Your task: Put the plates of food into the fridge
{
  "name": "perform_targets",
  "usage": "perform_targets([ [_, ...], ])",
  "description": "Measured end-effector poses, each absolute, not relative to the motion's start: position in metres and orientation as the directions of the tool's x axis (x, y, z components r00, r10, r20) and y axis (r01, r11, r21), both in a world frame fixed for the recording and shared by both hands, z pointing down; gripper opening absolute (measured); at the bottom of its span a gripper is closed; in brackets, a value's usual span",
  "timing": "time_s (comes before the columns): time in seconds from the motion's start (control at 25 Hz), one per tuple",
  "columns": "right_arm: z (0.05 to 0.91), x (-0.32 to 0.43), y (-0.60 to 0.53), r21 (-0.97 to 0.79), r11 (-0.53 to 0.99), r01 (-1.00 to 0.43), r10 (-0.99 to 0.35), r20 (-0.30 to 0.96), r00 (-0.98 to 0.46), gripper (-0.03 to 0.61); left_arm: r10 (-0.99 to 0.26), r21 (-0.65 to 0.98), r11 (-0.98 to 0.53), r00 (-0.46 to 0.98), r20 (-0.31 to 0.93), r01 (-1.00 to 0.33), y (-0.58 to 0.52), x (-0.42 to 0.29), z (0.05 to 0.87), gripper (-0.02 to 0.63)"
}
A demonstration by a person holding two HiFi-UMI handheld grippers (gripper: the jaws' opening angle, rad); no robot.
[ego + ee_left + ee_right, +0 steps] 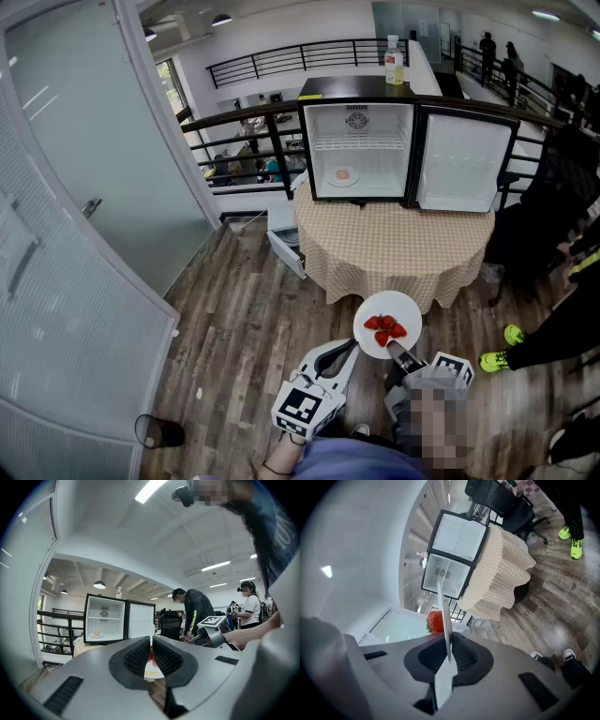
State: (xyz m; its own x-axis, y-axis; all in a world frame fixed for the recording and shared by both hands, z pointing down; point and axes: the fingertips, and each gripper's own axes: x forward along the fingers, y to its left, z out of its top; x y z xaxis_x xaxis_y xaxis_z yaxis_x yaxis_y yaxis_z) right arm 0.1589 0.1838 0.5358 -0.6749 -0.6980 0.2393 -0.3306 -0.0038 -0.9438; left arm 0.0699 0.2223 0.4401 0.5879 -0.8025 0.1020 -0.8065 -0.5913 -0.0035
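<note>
White plate point(387, 314), a few strawberries point(385, 328) heaped near its middle: that is what I am carrying, held out ahead of me over the wood floor, well short of the table point(394, 244). My right gripper point(401, 354) has its jaws clamped on the plate's near rim. That is the sensible place to take a flat plate, since the pads stay off the food. In the right gripper view the rim runs edge-on between the pads, with one berry showing beside it. A grip on one edge leaves the far side free to dip, I judge, so holding it level matters more than speed.

My left gripper point(349, 347) has its jaws drawn together on nothing and sits just beside the plate's lower left edge. I read that as a spare hand, kept near in case the plate needs steadying.

The fridge point(370, 164) stands on the checked cloth with its door swung wide to the right, so the way in is open. Its upper wire shelf looks bare. On its floor lies a small plate point(343, 176) with one pale orange piece of food; what it is I cannot tell. There looks to be room to that plate's right. A bottle point(394, 62) stands on top of the fridge.
</note>
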Motion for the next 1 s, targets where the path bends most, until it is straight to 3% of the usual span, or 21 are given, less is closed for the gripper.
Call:
perform_targets([
  [0.4,0.541,0.160,0.163,-0.875,0.036,-0.482,-0.723,0.310,-0.617,0.029,-0.799,0.021,-0.591,0.589,0.119,-0.806,0.197,0.065,0.449,0.015],
  [1.0,0.539,0.104,0.078,-0.872,0.000,-0.489,-0.741,0.328,-0.586,0.029,-0.767,0.035,-0.631,0.631,0.116,-0.775,0.100,0.008,0.443,0.015],
])
